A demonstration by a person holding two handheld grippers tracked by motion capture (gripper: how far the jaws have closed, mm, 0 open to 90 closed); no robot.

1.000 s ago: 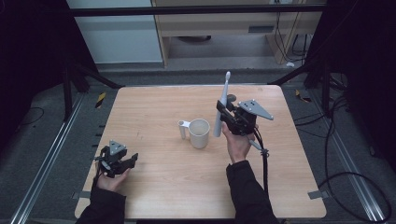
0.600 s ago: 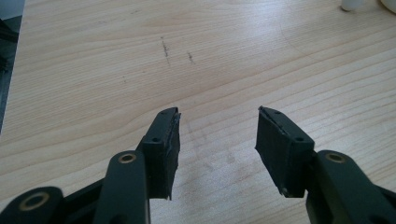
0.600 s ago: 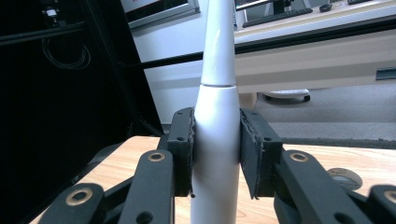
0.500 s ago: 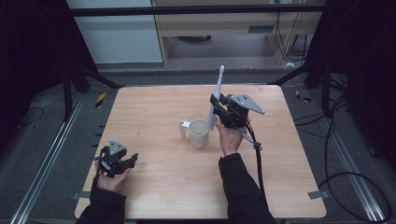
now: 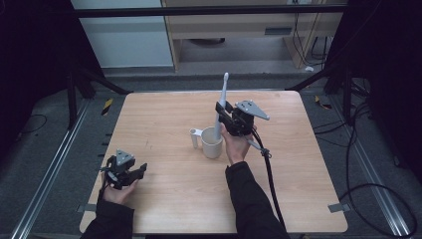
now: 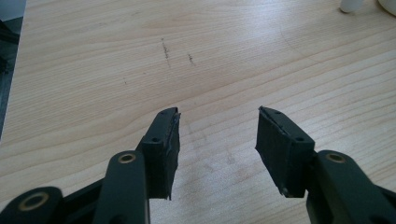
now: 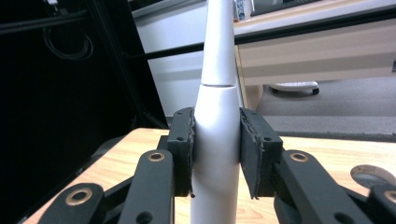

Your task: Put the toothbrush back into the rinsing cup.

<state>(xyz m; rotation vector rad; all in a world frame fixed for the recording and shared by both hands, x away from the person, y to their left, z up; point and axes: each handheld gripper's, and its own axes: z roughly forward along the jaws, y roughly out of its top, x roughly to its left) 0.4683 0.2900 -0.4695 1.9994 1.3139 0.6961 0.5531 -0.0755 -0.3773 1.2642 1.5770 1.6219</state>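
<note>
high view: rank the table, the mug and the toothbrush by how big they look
1. table
2. toothbrush, held upright over the mug, so nearer the camera
3. mug, shorter but wider, so this ranking is unsure

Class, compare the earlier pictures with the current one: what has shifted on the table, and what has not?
The right tongs, shut on the white toothbrush, carried it leftward to the mug, its lower end now at the rim. The mug and the open left tongs stayed put.
</note>
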